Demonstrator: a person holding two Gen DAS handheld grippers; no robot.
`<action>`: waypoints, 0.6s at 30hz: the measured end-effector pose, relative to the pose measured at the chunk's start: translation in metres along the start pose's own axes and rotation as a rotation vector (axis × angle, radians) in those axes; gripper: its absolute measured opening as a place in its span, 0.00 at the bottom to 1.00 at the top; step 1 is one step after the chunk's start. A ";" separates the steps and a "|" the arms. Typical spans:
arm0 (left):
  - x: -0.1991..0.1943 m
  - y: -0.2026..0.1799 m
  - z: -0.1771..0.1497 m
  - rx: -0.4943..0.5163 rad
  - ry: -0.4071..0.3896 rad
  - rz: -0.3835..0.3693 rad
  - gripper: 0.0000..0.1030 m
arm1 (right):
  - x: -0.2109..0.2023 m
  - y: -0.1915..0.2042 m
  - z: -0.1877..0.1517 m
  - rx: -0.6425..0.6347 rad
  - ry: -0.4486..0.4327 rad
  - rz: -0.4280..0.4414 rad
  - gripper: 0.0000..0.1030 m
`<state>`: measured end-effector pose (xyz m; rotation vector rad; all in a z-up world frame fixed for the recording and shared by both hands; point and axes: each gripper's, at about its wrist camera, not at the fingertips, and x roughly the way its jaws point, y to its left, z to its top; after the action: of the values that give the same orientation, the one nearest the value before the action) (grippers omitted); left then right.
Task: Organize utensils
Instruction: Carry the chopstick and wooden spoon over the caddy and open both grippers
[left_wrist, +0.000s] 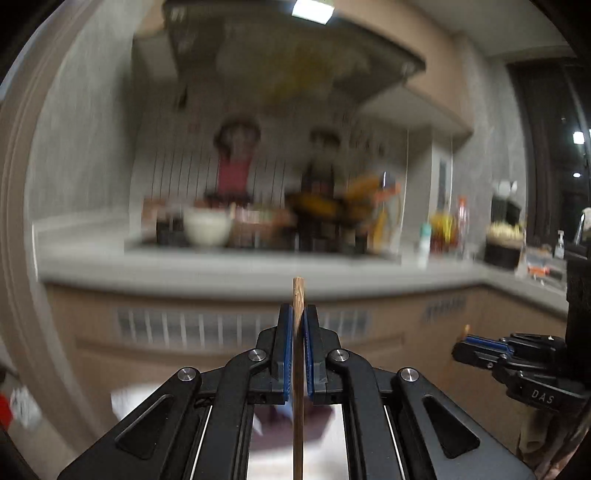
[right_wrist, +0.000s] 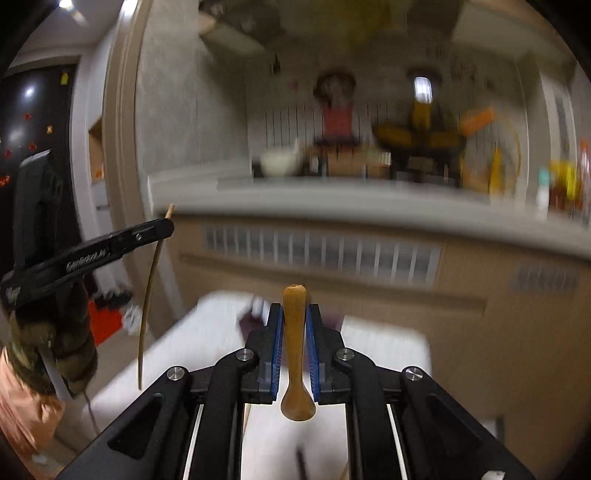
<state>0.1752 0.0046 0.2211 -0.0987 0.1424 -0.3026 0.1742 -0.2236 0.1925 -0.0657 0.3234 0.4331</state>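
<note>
Across the blurred kitchen surface (left_wrist: 229, 273) at the back stands a pale bowl (left_wrist: 206, 229); what it holds cannot be made out, though the right wrist view shows what may be a handle leaning from it. Nearer, the left hand-held gripper (left_wrist: 298, 317) is clenched on a thin wooden chopstick (left_wrist: 298, 295), which runs upright between the blue pads, its squared top just above the fingertips and its long axis hanging down past the frame edge. The right hand-held gripper (right_wrist: 293, 317) is grasping a wooden spoon (right_wrist: 293, 332) by its handle, also upright: the rounded handle end points up, the wider end hangs below the pads over a white surface (right_wrist: 388, 350).
</note>
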 end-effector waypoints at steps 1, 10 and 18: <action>0.006 0.000 0.008 0.005 -0.034 0.004 0.05 | 0.004 0.000 0.013 0.000 -0.018 0.006 0.11; 0.086 0.035 0.020 -0.017 -0.122 0.029 0.05 | 0.089 -0.004 0.056 -0.039 -0.041 -0.013 0.11; 0.159 0.057 -0.022 -0.050 -0.059 0.026 0.05 | 0.168 -0.023 0.021 -0.008 0.083 -0.003 0.12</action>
<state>0.3382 0.0094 0.1731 -0.1550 0.0930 -0.2701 0.3339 -0.1747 0.1586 -0.0927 0.4033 0.4293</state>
